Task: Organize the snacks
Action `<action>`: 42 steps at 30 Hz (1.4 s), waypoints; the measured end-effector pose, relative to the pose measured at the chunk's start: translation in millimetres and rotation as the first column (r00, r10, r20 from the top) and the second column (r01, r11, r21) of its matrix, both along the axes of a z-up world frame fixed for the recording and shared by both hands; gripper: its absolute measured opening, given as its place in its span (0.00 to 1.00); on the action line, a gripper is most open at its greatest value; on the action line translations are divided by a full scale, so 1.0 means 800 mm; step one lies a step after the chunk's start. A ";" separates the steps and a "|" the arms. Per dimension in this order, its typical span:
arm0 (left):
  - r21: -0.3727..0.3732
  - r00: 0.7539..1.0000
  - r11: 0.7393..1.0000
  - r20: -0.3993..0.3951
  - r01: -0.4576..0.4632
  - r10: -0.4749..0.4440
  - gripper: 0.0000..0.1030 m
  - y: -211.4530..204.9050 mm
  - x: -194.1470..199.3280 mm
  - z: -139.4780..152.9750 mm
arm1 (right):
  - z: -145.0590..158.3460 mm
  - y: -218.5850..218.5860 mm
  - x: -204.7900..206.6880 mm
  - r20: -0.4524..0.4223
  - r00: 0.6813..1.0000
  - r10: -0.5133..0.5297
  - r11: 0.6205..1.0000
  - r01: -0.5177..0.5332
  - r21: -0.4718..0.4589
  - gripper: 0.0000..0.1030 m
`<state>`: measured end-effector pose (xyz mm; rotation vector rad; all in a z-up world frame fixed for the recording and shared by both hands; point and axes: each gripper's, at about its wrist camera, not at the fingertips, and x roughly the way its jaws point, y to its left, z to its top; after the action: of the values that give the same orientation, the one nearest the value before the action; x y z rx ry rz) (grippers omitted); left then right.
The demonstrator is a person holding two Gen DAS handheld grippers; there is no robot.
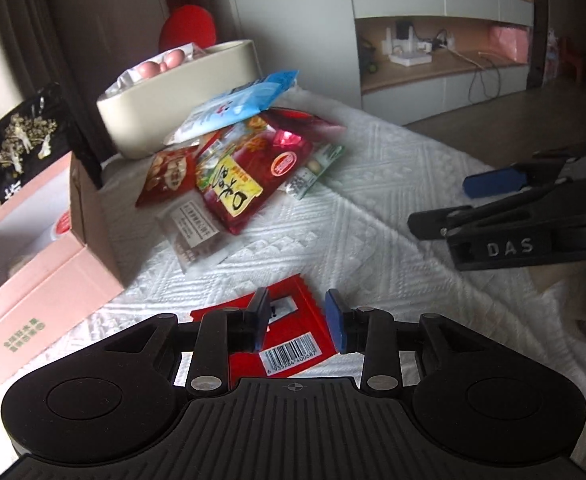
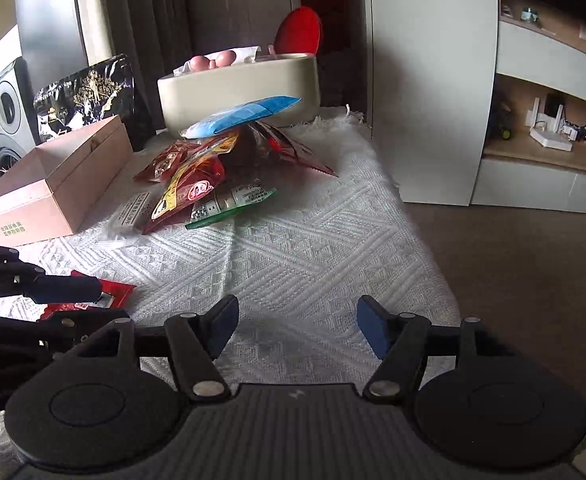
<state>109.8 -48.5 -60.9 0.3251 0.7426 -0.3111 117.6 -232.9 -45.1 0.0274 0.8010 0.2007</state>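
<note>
Between my left gripper (image 1: 297,322) pads lies a flat red snack packet (image 1: 293,344), barcode up, on the white quilted cloth (image 1: 373,208); my jaws stand narrowly apart, either side of it, and I cannot tell whether they pinch it. I judge 1 packet is being picked, with the pink open box (image 1: 41,264) at near left the likely home. Far off, more snack packets (image 1: 237,172) lie piled against a cream tub (image 1: 181,92).

From the right wrist, my right gripper (image 2: 297,330) is wide and empty above bare cloth (image 2: 313,240). Next I must close squarely, lift, then carry left. Beyond the table stand curtains (image 2: 153,20), a speaker (image 2: 1,120) and wall shelves (image 2: 553,148).
</note>
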 end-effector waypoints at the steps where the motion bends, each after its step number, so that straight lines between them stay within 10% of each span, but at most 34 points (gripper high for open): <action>1: 0.007 1.000 1.000 0.000 -0.013 0.013 0.36 0.007 -0.003 0.000 | 0.000 0.000 -0.001 0.003 1.000 0.002 1.000 -0.002 0.007 0.67; 10: 0.056 0.965 0.963 0.003 -0.264 0.264 0.34 0.095 -0.014 0.013 | -0.001 -0.003 -0.001 0.001 1.000 0.001 0.999 -0.001 0.039 0.74; 13: -0.106 0.938 0.933 -0.085 -0.344 0.336 0.31 0.128 -0.013 0.024 | -0.001 -0.003 -0.001 0.001 1.000 0.006 0.999 -0.006 0.047 0.76; 19: -0.400 0.881 0.788 -0.279 -0.468 0.381 0.32 0.159 0.006 0.016 | -0.002 0.000 -0.001 0.000 1.000 0.009 0.999 -0.009 0.037 0.78; 26: -0.225 0.913 0.885 -0.083 -0.408 0.400 0.34 0.147 -0.016 0.043 | -0.002 -0.003 -0.002 0.000 1.000 0.009 0.998 -0.009 0.060 0.79; 32: -0.290 0.887 0.839 -0.189 -0.459 0.420 0.32 0.184 -0.051 0.028 | 0.006 0.024 -0.003 0.027 0.991 0.134 0.991 -0.134 0.008 0.79; 38: -0.336 0.872 0.806 -0.242 -0.486 0.425 0.32 0.205 -0.063 0.016 | 0.028 0.116 0.024 0.005 0.910 0.414 0.903 -0.412 0.125 0.79; 39: -0.346 0.870 0.800 -0.241 -0.491 0.430 0.32 0.210 -0.062 0.015 | 0.029 0.135 0.030 0.004 0.894 0.447 0.887 -0.444 0.128 0.77; 42: -0.381 0.874 0.786 -0.238 -0.486 0.424 0.32 0.222 -0.061 0.015 | 0.022 0.196 0.049 -0.029 0.847 0.530 0.847 -0.528 0.063 0.22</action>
<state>61.3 129.5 -49.1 -0.3076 0.8424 -0.0275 157.1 -76.1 -27.3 -0.1442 0.8357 0.7512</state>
